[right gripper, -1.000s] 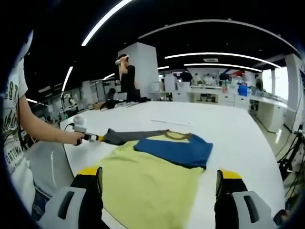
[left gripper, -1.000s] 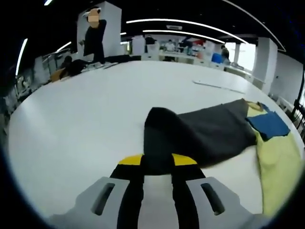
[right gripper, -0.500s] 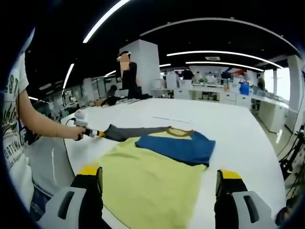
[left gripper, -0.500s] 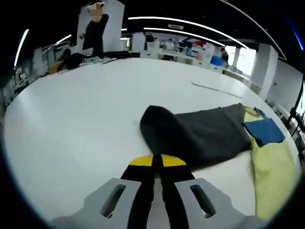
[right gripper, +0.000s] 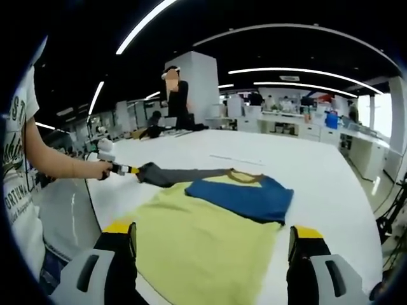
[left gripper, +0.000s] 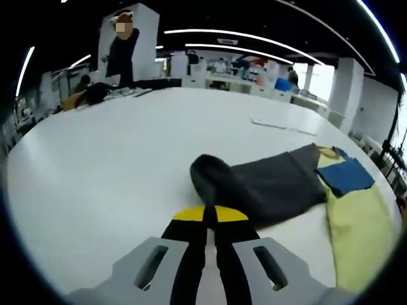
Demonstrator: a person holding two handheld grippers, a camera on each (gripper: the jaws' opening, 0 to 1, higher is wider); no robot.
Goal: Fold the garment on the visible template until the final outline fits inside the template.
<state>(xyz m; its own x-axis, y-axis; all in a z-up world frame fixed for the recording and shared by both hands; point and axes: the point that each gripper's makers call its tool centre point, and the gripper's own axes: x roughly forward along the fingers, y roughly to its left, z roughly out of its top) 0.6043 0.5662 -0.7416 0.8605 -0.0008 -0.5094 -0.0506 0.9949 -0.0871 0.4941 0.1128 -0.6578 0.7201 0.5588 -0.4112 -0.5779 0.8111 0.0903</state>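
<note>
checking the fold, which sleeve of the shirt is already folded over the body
The blue sleeve: it lies folded across the yellow body. The grey sleeve is stretched out sideways, its cuff at the left gripper.

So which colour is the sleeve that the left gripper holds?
Dark grey; the sleeve shows best in the left gripper view.

**Camera placement**

The dark grey sleeve is viewed closely, low over the white table, in the left gripper view. It is seen farther off at centre left in the right gripper view.
</note>
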